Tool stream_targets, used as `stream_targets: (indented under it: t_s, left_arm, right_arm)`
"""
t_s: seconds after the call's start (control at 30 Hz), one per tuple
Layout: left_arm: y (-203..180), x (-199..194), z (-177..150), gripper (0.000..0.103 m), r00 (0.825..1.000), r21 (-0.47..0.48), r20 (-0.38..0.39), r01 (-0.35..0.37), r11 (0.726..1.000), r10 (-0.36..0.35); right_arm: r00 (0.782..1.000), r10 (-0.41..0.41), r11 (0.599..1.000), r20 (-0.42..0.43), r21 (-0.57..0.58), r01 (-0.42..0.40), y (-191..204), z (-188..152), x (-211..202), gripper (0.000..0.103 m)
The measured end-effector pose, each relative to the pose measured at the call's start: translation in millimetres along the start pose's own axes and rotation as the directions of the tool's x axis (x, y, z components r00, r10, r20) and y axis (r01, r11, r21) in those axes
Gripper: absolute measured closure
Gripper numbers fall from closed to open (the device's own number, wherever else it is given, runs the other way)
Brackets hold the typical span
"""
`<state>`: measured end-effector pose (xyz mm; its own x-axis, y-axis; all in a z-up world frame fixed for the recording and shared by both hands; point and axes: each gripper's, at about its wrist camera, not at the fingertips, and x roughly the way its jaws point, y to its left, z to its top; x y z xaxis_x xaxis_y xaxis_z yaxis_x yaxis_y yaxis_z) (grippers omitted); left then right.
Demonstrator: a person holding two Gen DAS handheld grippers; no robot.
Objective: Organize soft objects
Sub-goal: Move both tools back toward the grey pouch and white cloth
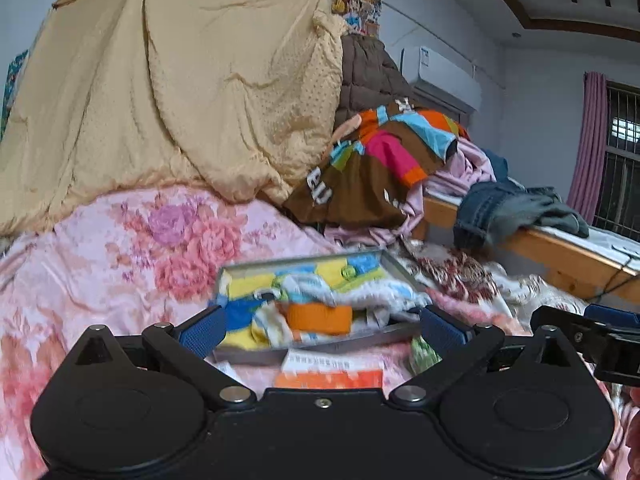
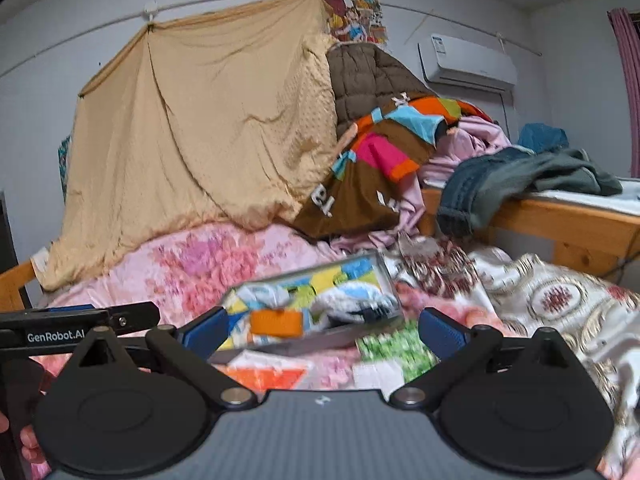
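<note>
There, on the bed, a shallow grey tray (image 1: pixel 236 354) sat on the pink floral quilt (image 1: pixel 120 248), and in it lay a heap of small soft things: colourful cloths (image 1: pixel 312 286) in yellow, blue and white, with an orange piece (image 1: pixel 319 319) on top toward the tray's near edge. Both grippers hovered just short of that tray, side by side. The left gripper (image 1: pixel 322 330) had its blue-padded jaws spread wide and gripping nothing, the tray's near rim showing between them. The right gripper (image 2: pixel 322 330) was likewise released, jaws apart and empty, with the tray (image 2: pixel 304 346) tilted across its view at about 12 o'clock and the orange piece (image 2: pixel 276 322) toward 11 o'clock.

Just before the tray, at 6 o'clock from it, an orange-and-white packet (image 1: pixel 330 374) lay flat on the quilt, and a green-patterned packet (image 2: pixel 394 354) lay at the tray's 4 o'clock.

Farther back, a tan blanket (image 1: pixel 180 80) hung from a wall line and draped down onto the quilt. At its 3 o'clock a brown padded quilt (image 1: pixel 370 72) was piled up, with a brown garment with bright patches (image 1: pixel 372 168) spilling over lilac cloth (image 1: pixel 468 164). Denim jeans (image 2: pixel 472 188) and a grey-green garment (image 2: pixel 560 172) hung over a wooden bed rail (image 2: pixel 560 224). An air conditioner (image 2: pixel 468 62) was mounted on the wall above.
</note>
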<state>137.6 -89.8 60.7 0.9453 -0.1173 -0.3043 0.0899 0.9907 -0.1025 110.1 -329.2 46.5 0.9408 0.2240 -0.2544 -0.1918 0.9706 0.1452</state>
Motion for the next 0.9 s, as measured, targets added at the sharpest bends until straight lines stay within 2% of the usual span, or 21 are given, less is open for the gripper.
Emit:
stream_targets:
  t_s: [0.17, 0.37, 0.77, 0.9]
  left_arm:
    - [2, -4, -30, 0.001, 0.998, -0.046, -0.060, 0.014, 0.999, -0.017]
    - [5, -10, -61, 0.001, 0.993, -0.024, -0.115, 0.015, 1.000, -0.017]
    - [15, -24, -99, 0.001, 0.983, -0.002, -0.181, -0.014, 1.000, 0.013]
    - [19, -30, -105, 0.001, 0.982, 0.014, -0.186, -0.026, 1.000, 0.029]
  right_arm:
    - [0.998, -0.034, 0.999, -0.049, 0.016, 0.035, -8, -26, -10, 0.000]
    - [0.992, -0.063, 0.998, -0.107, -0.001, 0.064, -6, -46, -12, 0.000]
    - [0.990, -0.060, 0.996, -0.127, -0.070, 0.051, 15, -61, -23, 0.000]
    - [0.986, -0.059, 0.994, -0.159, -0.099, 0.043, 20, -64, -19, 0.000]
